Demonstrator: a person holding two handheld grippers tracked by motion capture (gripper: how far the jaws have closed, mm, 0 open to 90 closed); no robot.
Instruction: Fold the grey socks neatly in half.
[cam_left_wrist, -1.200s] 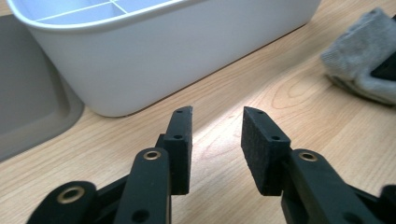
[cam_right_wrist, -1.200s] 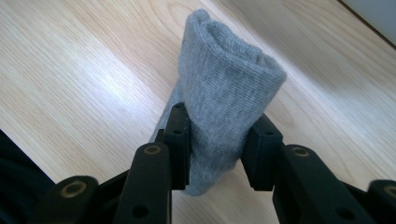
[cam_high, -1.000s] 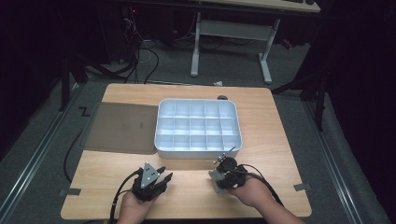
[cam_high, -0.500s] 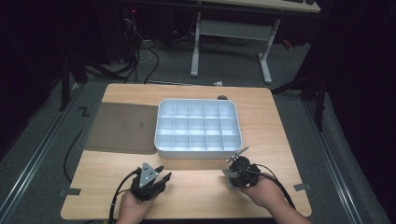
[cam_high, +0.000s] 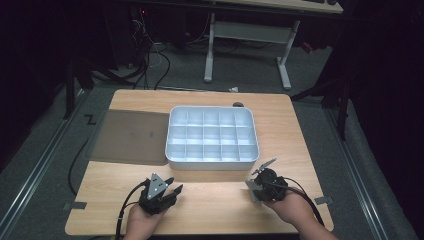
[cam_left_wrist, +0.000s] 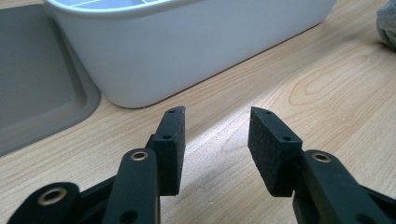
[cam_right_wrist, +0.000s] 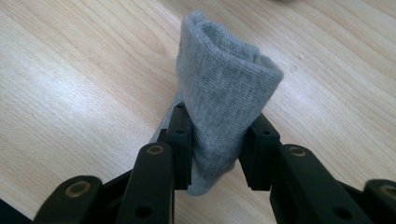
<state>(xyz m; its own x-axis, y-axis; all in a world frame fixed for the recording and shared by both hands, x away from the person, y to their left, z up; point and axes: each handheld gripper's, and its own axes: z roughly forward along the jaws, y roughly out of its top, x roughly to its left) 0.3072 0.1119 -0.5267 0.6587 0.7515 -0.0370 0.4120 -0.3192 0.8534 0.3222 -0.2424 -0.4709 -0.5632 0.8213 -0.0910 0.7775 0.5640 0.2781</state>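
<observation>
My right gripper (cam_right_wrist: 219, 135) is shut on a folded grey knitted cloth (cam_right_wrist: 224, 79), which stands up between its pads just over the wooden table. In the high view this gripper (cam_high: 257, 186) is at the front right, with the cloth (cam_high: 251, 192) at its left side. My left gripper (cam_left_wrist: 217, 140) is open with nothing between its jaws, which have just been opening. From above, the left gripper (cam_high: 174, 184) rests at the front left and points at the white compartment tray (cam_high: 212, 162). The tray's front wall (cam_left_wrist: 187, 51) is close ahead of it.
A flat grey lid (cam_high: 130, 137) lies left of the tray, and its corner (cam_left_wrist: 37, 93) is near my left jaw. A small dark object (cam_high: 238, 105) sits at the table's far edge. Bare wood (cam_high: 215, 200) stretches between the two grippers. Desk legs and cables lie beyond the table.
The right gripper has moved to the right along the front of the table with the grey cloth in it. The left gripper has stayed in place and its jaws stand wider.
</observation>
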